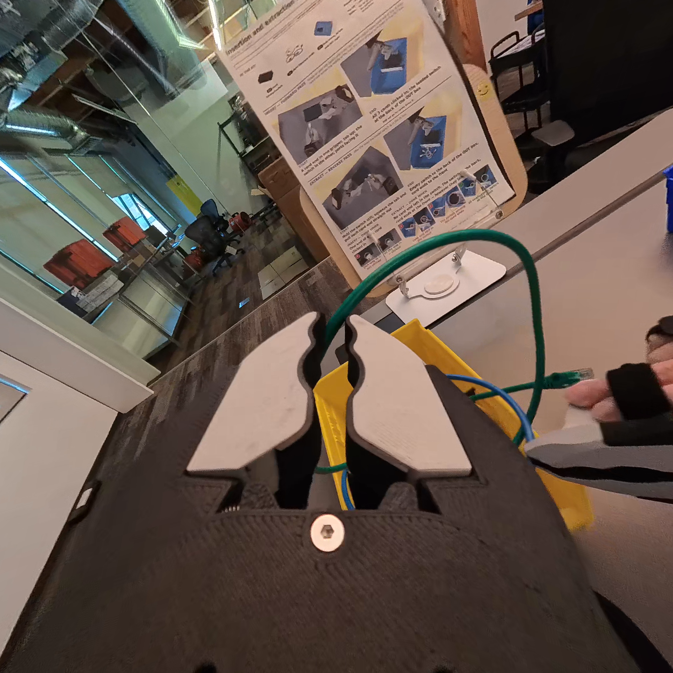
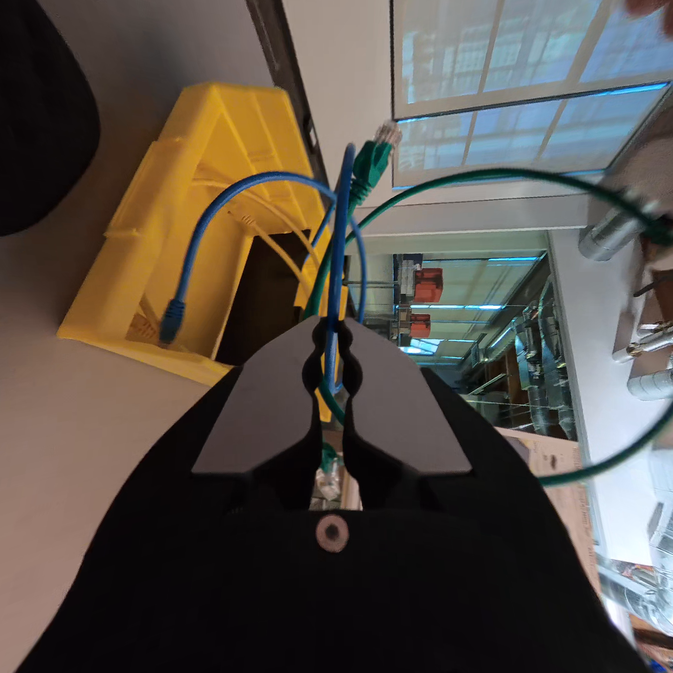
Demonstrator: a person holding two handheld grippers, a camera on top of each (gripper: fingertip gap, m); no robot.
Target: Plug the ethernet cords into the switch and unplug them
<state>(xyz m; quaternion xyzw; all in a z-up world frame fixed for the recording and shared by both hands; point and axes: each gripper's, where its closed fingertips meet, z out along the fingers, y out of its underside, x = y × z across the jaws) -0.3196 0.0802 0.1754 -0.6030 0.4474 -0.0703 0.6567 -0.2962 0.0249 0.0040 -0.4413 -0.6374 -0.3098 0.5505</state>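
Two wrist views, cords lifted from the yellow bin [image 2: 156, 233]. Our right gripper [image 2: 329, 327] was clamped on the blue cord [image 2: 337, 255] partway along its length, not at a plug; the green cord [image 2: 437, 184] ran through the same fingers, though we could not tell whether it was pinched or merely threaded. One blue plug [image 2: 173, 317] hung over the bin, which stood near the tabletop's far edge. One green plug [image 2: 378, 156] pointed free into the air. Our left gripper [image 1: 333, 327] showed a narrow gap between its tips, the green cord [image 1: 473, 236] arching just behind it; we judged it empty. The switch appeared in neither view.

Risks, as we judged them: the two cords, held together, could tangle or drag each other; a mid-cord grip gave no control of plug orientation, so insertion would need regrasping; the dangling blue plug could snag on the bin wall. The yellow cord [image 2: 276, 218] lay in the bin.
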